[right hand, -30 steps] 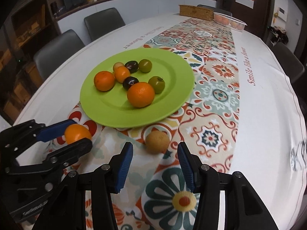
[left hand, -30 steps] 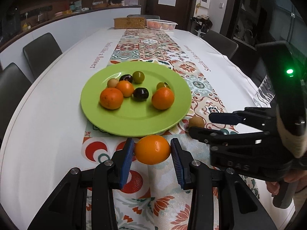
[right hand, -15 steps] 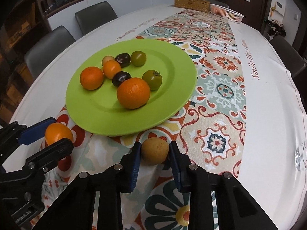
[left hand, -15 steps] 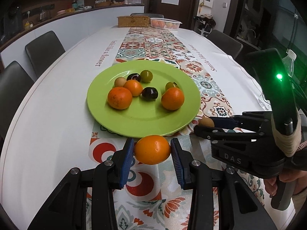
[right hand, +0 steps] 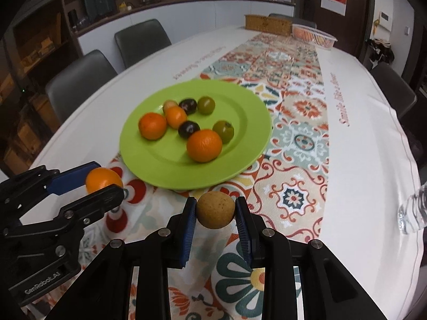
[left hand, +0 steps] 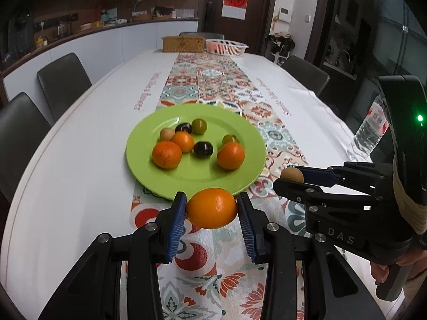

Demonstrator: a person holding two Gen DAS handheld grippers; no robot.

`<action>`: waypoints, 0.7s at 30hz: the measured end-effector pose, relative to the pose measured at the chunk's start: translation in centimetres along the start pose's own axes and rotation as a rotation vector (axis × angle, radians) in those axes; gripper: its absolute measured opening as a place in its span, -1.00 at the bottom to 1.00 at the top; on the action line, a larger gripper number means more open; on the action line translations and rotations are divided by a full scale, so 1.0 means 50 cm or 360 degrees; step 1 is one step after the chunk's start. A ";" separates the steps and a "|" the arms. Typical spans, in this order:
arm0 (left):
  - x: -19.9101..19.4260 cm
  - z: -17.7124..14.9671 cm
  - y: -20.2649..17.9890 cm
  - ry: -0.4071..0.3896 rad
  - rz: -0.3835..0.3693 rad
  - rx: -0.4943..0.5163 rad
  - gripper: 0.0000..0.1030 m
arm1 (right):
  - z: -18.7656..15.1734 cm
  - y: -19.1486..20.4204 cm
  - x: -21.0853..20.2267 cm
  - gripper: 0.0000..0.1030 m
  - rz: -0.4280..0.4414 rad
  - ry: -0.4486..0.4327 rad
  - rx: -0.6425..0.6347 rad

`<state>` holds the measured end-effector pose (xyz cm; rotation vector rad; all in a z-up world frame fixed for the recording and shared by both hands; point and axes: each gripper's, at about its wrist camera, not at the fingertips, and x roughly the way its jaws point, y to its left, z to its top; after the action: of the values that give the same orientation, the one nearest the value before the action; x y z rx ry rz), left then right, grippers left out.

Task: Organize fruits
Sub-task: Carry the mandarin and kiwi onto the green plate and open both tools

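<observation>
A green plate (left hand: pixel 165 176) (right hand: pixel 149 165) lies on the patterned runner with several fruits on it: oranges, dark plums and green ones. My left gripper (left hand: pixel 212 209) is shut on an orange (left hand: pixel 212 208), held above the runner just in front of the plate; it also shows in the right wrist view (right hand: pixel 102 180). My right gripper (right hand: pixel 215 209) is shut on a small tan round fruit (right hand: pixel 215 209), lifted off the runner near the plate's front right rim. That fruit shows in the left wrist view (left hand: pixel 292 174) too.
A clear water bottle (left hand: pixel 369 136) stands at the table's right edge. A wicker box (left hand: pixel 182 44) and a white basket (left hand: pixel 226 46) sit at the far end. Dark chairs (left hand: pixel 62 80) line both sides of the white table (left hand: pixel 74 173).
My right gripper closed on the tan fruit and lifted it off the runner. My left gripper rose with the orange still held.
</observation>
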<state>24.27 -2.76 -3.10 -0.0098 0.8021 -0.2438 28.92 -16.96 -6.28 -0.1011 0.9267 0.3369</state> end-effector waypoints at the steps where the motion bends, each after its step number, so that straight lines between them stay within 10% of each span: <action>1: -0.005 0.003 0.000 -0.0011 -0.0001 0.0001 -0.25 | 0.002 0.001 -0.008 -0.41 -0.0001 -0.0016 -0.0001; 21: -0.051 0.085 0.012 -0.0182 0.0016 0.0054 -0.25 | 0.072 0.004 -0.089 -0.41 -0.0013 -0.0223 -0.0028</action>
<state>25.73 -1.97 1.63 0.0122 0.6837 -0.2450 29.18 -17.02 -0.56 -0.0963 0.7846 0.3400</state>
